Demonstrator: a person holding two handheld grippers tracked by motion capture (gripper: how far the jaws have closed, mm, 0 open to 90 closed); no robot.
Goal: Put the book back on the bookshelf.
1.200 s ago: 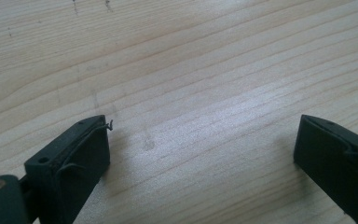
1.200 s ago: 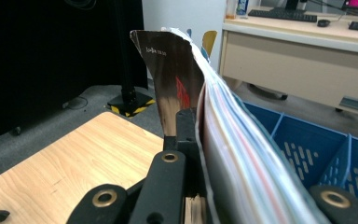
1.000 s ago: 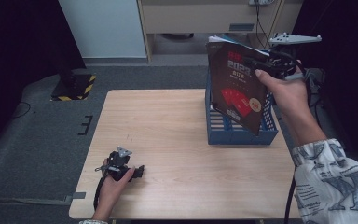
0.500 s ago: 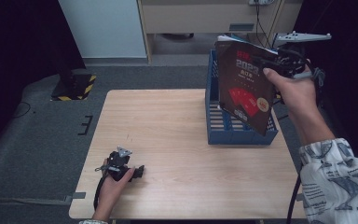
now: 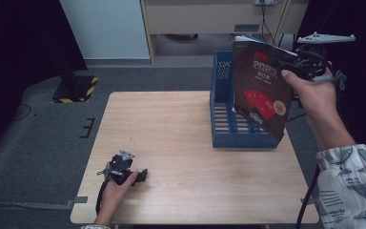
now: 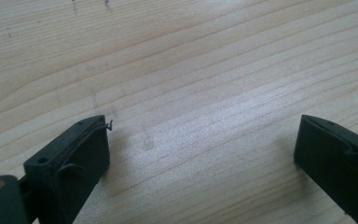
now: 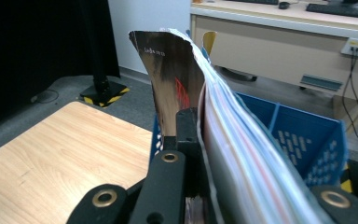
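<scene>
Currently right gripper (image 5: 299, 67) fingers clamp the magazine (image 5: 259, 93) above the blue rack (image 5: 224, 121), frame right; next: lower it in; left gripper (image 5: 124, 169) wide.

From my remote station I saw a light wooden table (image 5: 181, 129) standing on grey carpeted floor (image 5: 43, 143), its grain running across the top. A blue plastic file crate (image 5: 226, 119) sat directly on the boards at the far right corner, its slatted walls upright and its base just inside the table's right edge. Near the front left corner the left gripper (image 5: 124, 169) rested on the wood under a hand, its jaws spread wide with bare tabletop between them. The middle of the top lay between crate and gripper, the two well apart. A yellow-and-black striped base (image 5: 76, 88) stood on the carpet beyond the far left corner.
</scene>
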